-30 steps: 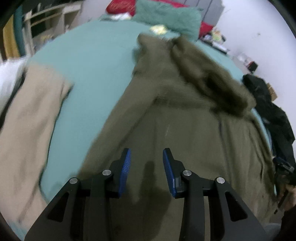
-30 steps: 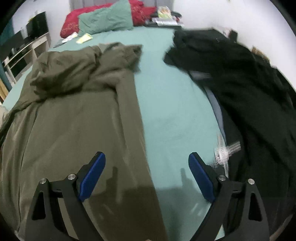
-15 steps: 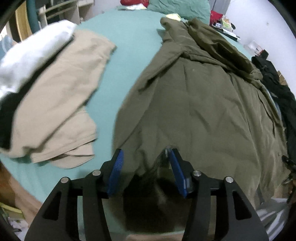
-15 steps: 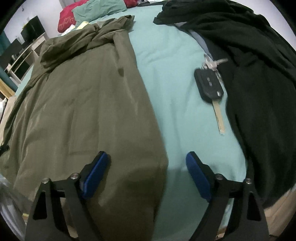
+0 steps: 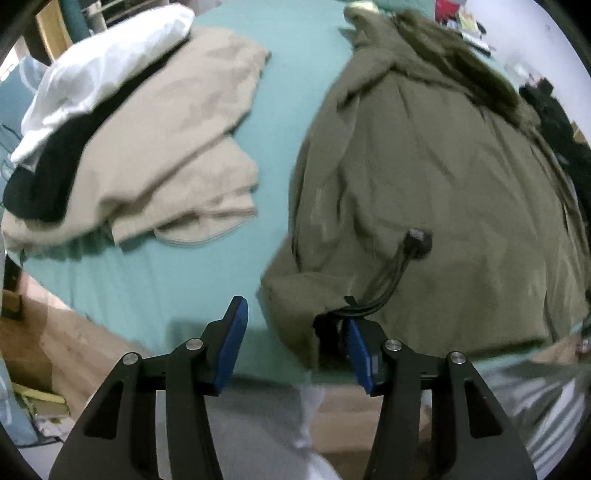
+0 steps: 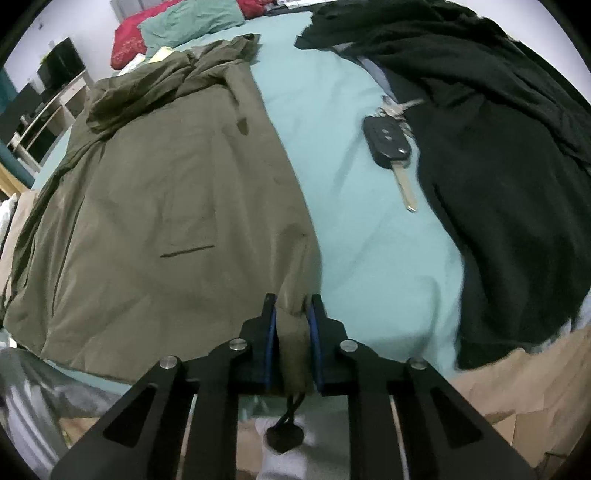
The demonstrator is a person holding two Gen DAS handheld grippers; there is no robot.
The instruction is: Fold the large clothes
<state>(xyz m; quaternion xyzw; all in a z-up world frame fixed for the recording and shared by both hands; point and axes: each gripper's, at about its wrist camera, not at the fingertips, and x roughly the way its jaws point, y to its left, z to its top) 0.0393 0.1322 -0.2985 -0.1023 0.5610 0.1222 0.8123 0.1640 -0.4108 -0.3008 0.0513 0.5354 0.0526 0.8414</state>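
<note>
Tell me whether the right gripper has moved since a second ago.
Yes. The right gripper has drawn back toward the bed's near edge, leftward from the car key, and shut on the olive coat hem corner.

Teal bed sheet (image 6: 369,236) across frame centre, car key with key ring (image 6: 391,147) upper right on sheet, just beside black garment (image 6: 517,166), red pillow (image 6: 127,46) and teal pillow (image 6: 192,22) upper left, beige folded clothes (image 5: 166,147) left, white cloth (image 5: 103,70) and a dark item on top, wooden floor (image 5: 55,354) lower left.
</note>
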